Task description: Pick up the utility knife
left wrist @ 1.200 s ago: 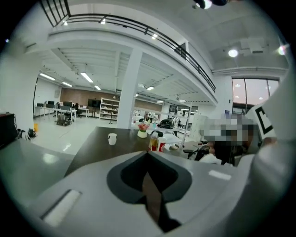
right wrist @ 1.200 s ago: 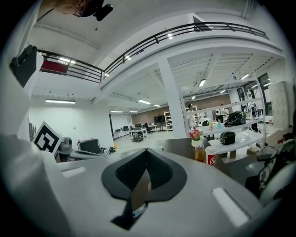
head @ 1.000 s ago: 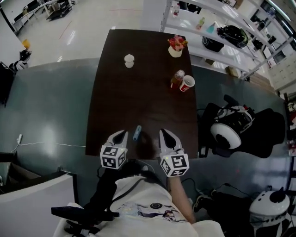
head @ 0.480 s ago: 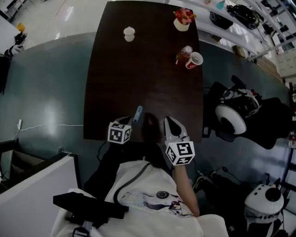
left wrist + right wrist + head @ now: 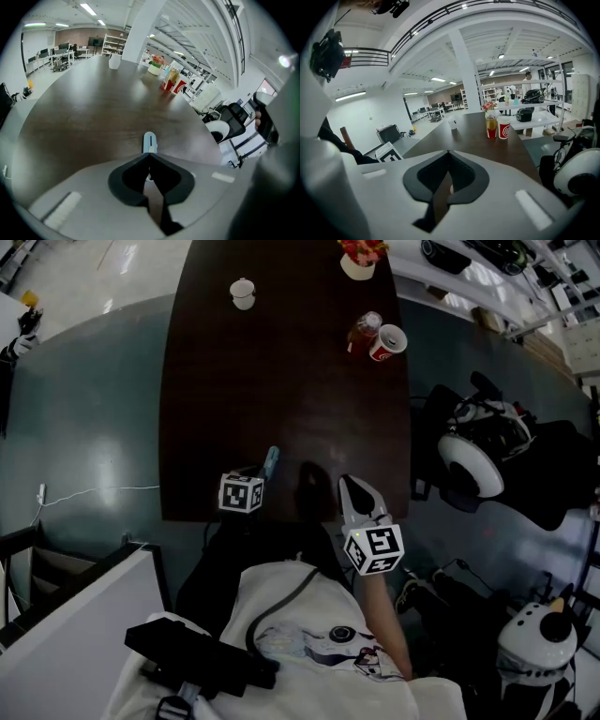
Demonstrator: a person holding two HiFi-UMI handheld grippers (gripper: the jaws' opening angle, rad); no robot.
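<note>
The utility knife is light blue and lies flat near the front edge of the dark brown table. In the left gripper view the knife lies straight ahead, just beyond the tips of my left gripper, which is shut with nothing in it. From the head view this gripper's marker cube sits just left of the knife's near end and hides the jaws. My right gripper is to the right of the knife, over the table's front edge. Its jaws meet, so it is shut and holds nothing.
Far across the table stand a white cup, a red paper cup, a bottle and a flower pot. A black chair holding a white helmet is beside the table's right edge. A cable runs over the floor at the left.
My left gripper has dropped and tipped down beside the knife, so its jaws are now hidden under the cube. The right gripper has sunk a little towards the table edge.
</note>
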